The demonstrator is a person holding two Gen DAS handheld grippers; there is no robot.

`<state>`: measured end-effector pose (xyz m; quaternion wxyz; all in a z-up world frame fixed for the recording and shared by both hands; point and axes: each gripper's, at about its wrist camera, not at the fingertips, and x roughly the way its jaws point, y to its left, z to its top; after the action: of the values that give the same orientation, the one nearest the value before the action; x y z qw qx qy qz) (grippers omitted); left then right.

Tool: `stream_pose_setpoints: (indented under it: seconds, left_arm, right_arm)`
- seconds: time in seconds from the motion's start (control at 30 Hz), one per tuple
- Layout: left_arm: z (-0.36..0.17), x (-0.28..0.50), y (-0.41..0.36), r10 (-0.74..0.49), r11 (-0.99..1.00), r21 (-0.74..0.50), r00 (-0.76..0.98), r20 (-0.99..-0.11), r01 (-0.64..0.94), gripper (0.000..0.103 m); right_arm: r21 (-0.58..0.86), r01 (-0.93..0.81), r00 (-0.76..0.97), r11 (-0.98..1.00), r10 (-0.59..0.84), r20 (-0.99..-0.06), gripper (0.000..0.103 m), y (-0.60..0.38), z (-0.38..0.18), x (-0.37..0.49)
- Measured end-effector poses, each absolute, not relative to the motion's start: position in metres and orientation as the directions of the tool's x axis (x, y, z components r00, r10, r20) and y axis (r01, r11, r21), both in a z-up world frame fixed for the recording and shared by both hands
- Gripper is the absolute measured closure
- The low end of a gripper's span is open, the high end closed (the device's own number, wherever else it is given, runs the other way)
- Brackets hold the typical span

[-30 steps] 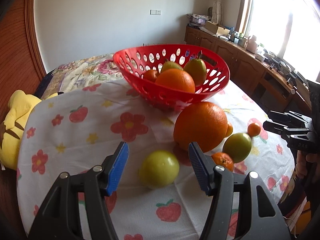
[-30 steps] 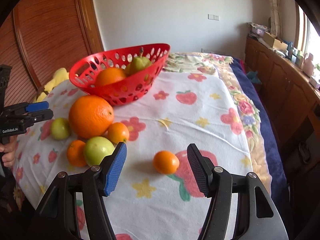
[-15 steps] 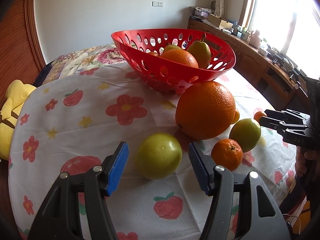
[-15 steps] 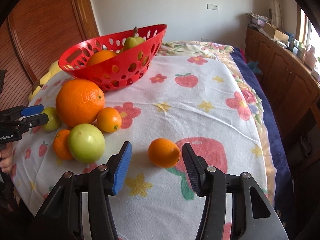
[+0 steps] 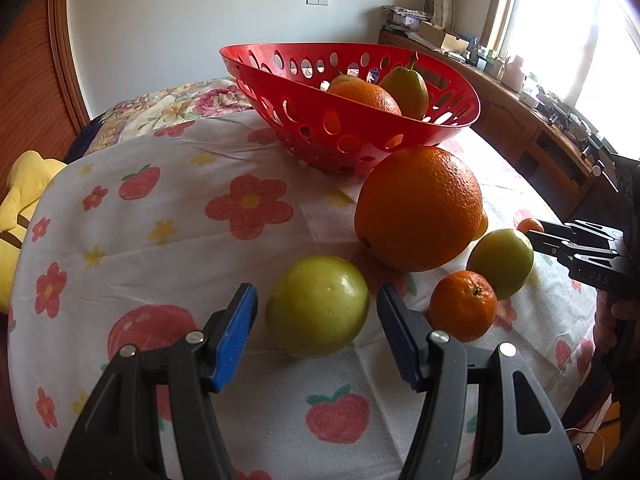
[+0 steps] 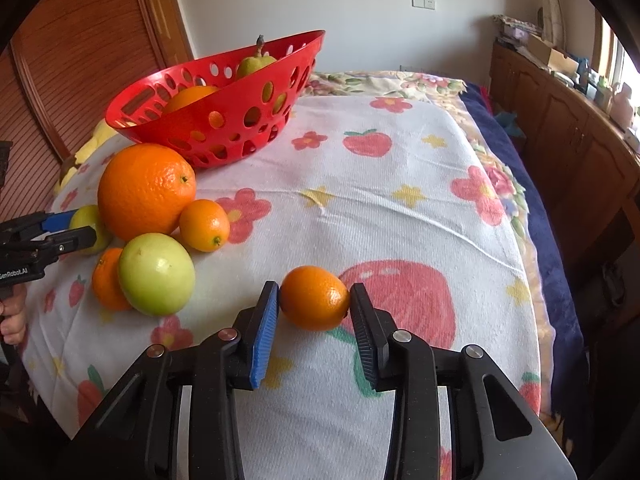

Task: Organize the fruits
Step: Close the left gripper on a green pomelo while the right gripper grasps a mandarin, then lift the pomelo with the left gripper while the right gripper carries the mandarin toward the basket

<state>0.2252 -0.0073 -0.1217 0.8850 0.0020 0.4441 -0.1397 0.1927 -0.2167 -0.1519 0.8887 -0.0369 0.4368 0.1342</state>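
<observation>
The right hand-held gripper (image 6: 314,308) was clenched on a small orange (image 6: 315,298), while the left hand-held gripper (image 5: 316,312) stood released around a green fruit (image 5: 318,312).

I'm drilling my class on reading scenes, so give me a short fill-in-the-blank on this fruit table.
1. The right tongs are clamped on a small ____ fruit.
2. The fruit between the left tongs is ____ in colour.
3. The perforated basket is ____.
4. The biggest fruit on the cloth is the large ____.

Missing words: orange; green; red; orange
</observation>
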Motion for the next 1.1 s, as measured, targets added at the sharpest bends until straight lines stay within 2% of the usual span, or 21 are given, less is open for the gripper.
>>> stream_pose_setpoints:
  seconds: [0.2,0.33,1.1]
  left_arm:
    - [-0.124,0.226,-0.010,-0.256,0.956,-0.123,0.551,-0.794,0.267,0.041]
    - [-0.125,0.226,-0.009,-0.243,0.959,-0.110,0.559,-0.792,0.261,0.050]
    - [-0.100,0.209,-0.001,-0.285,0.951,-0.140,0.605,-0.743,0.276,0.051]
  right_arm:
    - [0.057,-0.271,0.578,0.961,0.210,-0.788,0.067,-0.217,-0.153,0.192]
    - [0.061,-0.277,0.563,0.959,0.213,-0.799,0.065,-0.214,-0.158,0.194]
    - [0.057,-0.295,0.615,0.954,0.235,-0.752,0.067,-0.207,-0.128,0.179]
